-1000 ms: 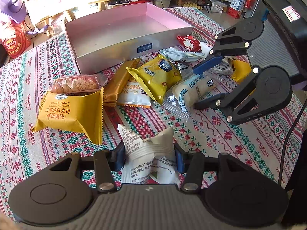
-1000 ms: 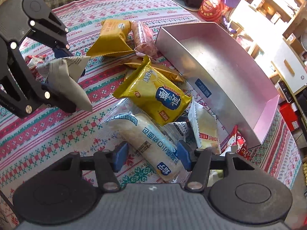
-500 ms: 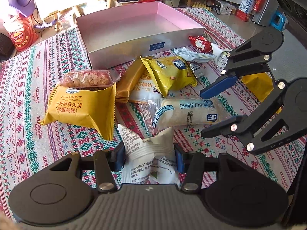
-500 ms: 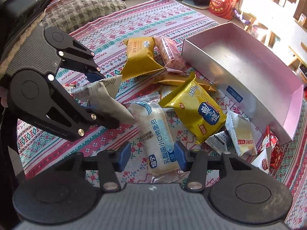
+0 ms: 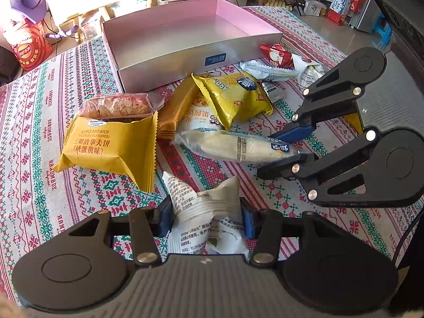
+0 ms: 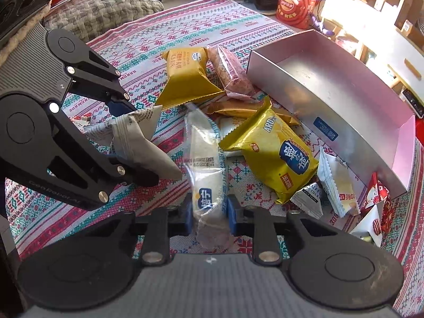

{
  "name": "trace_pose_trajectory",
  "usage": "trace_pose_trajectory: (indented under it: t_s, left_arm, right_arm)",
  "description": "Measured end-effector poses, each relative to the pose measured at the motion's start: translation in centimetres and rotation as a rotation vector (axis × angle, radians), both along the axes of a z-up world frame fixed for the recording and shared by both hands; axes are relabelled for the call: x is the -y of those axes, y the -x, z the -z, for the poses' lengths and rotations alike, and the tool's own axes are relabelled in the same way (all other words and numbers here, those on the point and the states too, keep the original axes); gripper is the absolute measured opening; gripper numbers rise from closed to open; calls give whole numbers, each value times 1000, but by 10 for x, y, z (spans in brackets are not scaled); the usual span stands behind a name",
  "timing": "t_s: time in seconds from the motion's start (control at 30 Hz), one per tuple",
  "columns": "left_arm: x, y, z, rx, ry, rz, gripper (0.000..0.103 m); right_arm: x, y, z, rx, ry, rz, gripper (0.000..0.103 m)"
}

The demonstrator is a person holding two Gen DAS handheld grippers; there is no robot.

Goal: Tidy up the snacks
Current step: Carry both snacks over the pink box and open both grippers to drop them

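Note:
My left gripper [image 5: 205, 217] is shut on a white crinkled snack packet [image 5: 206, 212] held just above the patterned tablecloth; the right wrist view shows that left gripper [image 6: 143, 143] with the white packet [image 6: 132, 137] at the left. My right gripper [image 6: 208, 217] is closing on one end of a long clear-wrapped bread roll [image 6: 204, 159], and its blue pads press the wrapper. In the left wrist view the right gripper [image 5: 270, 155] pinches the roll [image 5: 233, 148] at its right end. An open pink box [image 5: 172, 63] stands behind the pile with nothing in it.
Loose snacks lie before the box: a yellow ARD packet [image 5: 233, 95], a yellow waffle sandwich pack [image 5: 106, 143], a pink-wrapped crumbly bar [image 5: 116, 104], a red packet [image 5: 275, 53] and small white sachets. Furniture and a cushion stand beyond the table.
The right gripper's jaws closed on the end of the bread roll, which has swung round to lie lengthwise between them. The left gripper kept still with its white packet.

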State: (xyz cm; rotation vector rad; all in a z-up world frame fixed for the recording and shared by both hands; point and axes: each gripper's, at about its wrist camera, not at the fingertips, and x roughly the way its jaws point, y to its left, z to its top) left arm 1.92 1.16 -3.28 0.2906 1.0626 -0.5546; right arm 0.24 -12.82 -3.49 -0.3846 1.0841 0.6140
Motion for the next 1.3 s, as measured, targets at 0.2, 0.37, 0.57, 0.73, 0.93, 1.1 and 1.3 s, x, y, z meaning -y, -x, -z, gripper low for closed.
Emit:
trace_pose_trajectory:
  t_s: [0.2, 0.37, 0.57, 0.73, 0.93, 1.1, 1.3]
  left_arm:
    - [-6, 1, -11, 17, 30, -8, 57]
    - [-15, -1, -26, 32, 78, -30, 57]
    - [-18, -4, -38, 62, 105, -50, 57]
    - [-15, -13, -45, 91, 124, -80, 57]
    - [-5, -43, -59, 143, 132, -135, 56]
    - [9, -76, -63, 178, 139, -174, 56]
    - [25, -112, -51, 207, 131, -221, 56]
  right_arm:
    - [7, 1, -13, -17, -57, 32, 15]
    - [11, 4, -30, 2, -123, 40, 15]
    - [20, 1, -47, 34, -196, 81, 15]
    - [30, -11, -53, 71, -213, 159, 15]
    - [53, -35, -58, 113, -214, 310, 15]
    - [71, -57, -56, 150, -209, 436, 15]
    - [85, -87, -42, 177, -173, 542, 15]
